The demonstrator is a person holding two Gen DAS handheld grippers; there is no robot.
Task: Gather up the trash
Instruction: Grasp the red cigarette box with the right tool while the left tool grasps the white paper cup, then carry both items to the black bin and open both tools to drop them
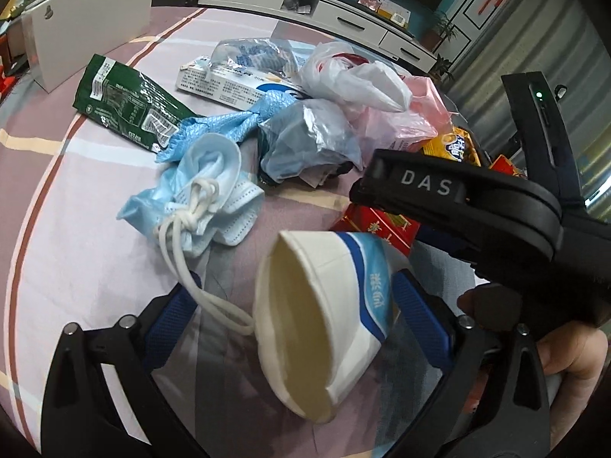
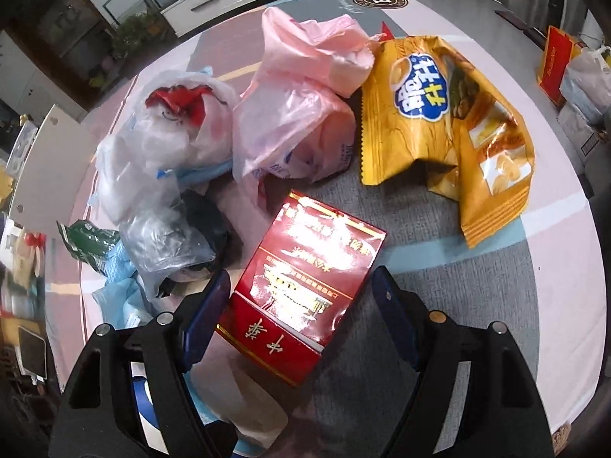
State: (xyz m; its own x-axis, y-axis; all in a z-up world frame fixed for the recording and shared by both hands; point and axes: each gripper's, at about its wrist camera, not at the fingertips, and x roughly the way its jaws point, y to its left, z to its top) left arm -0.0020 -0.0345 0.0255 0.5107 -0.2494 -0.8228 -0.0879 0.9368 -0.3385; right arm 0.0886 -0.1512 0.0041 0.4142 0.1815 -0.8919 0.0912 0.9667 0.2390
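Bedspread (image 1: pixel 76 191): one cup (image 1: pixel 324 328), one mask (image 1: pixel 206 191).

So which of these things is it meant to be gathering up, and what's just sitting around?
Trash to collect: paper cup, red box, face masks, green wrapper, yellow snack bag, pink plastic bag.

Just lying about: white drawer cabinet, white board.
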